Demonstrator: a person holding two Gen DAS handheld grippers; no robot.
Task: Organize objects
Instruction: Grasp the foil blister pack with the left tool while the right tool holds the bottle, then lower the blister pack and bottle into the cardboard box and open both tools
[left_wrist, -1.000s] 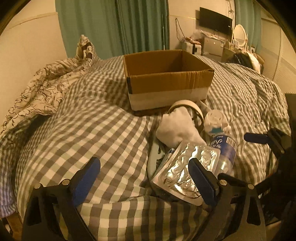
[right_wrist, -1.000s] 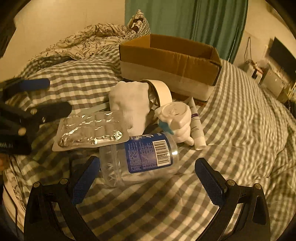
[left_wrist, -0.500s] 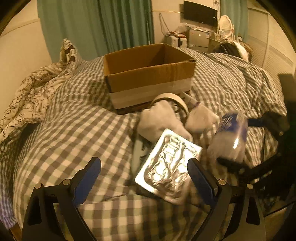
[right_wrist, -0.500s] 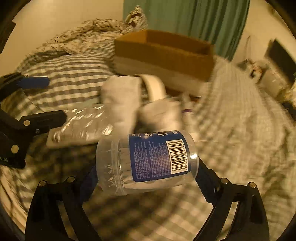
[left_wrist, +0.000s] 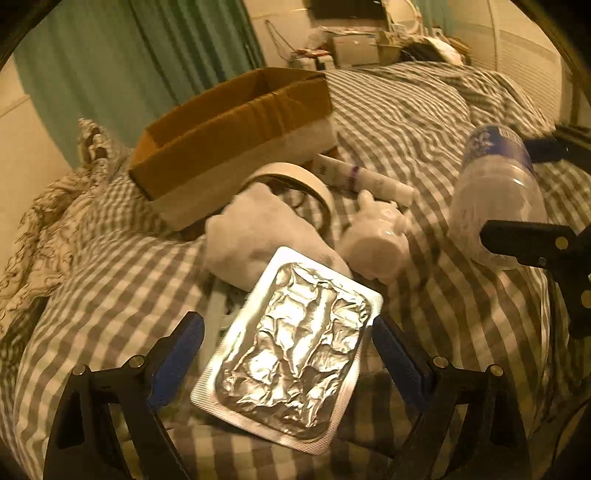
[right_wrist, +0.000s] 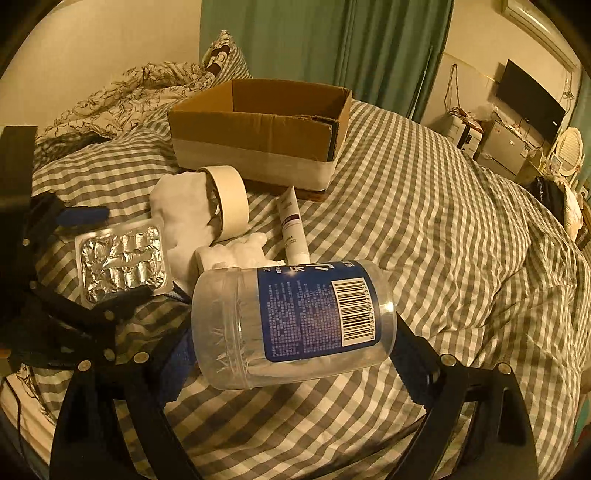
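A silver foil blister pack (left_wrist: 291, 358) lies tilted on the checked bedding between the fingers of my left gripper (left_wrist: 286, 343). Its jaws are closing; the right pad meets the pack's edge and the left pad stands clear. My right gripper (right_wrist: 291, 349) is shut on the ends of a clear plastic jar with a blue label (right_wrist: 295, 321), held above the bed. The jar (left_wrist: 495, 199) also shows at the right of the left wrist view. Behind stand an open cardboard box (right_wrist: 258, 147), a tape roll (right_wrist: 229, 199), a white cloth (right_wrist: 181, 210), a white tube (right_wrist: 291, 225) and a white plastic cap piece (right_wrist: 236, 254).
Everything rests on a bed with grey-checked bedding (right_wrist: 424, 229). A floral quilt (right_wrist: 122, 92) is bunched at the back left. Green curtains (right_wrist: 332, 44) hang behind the box. A screen and small furniture (right_wrist: 517, 122) stand at the far right.
My right gripper closed on the jar and lifted it off the bed. My left gripper rolled and moved down and forward, so the blister pack now sits between its fingers.
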